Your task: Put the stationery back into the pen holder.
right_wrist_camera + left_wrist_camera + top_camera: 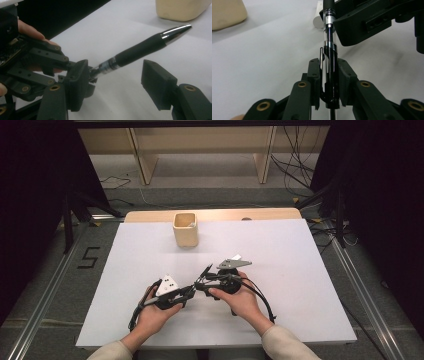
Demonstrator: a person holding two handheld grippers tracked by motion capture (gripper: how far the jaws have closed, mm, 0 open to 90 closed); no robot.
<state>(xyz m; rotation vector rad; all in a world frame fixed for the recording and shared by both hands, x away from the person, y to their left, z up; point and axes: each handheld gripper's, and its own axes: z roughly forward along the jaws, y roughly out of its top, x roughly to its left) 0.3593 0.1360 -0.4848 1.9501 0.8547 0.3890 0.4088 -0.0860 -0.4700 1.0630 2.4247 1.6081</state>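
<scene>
The pen (140, 50), glossy black with rubbery grip and chrome tip, slants toward the frame's upper right above the white bench (280, 255). Left hand-held gripper (329, 82) clamps its clip end; right hand-held gripper (117, 85) gapes, released.

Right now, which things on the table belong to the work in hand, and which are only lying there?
In the work:
- pen, clamped at its clip end in the left gripper
- right gripper, jaws open on either side of the pen
- left gripper

Lying about:
- beige cup at the far side of the table, perhaps for the pen later
- small white cylinder behind the pen
</scene>
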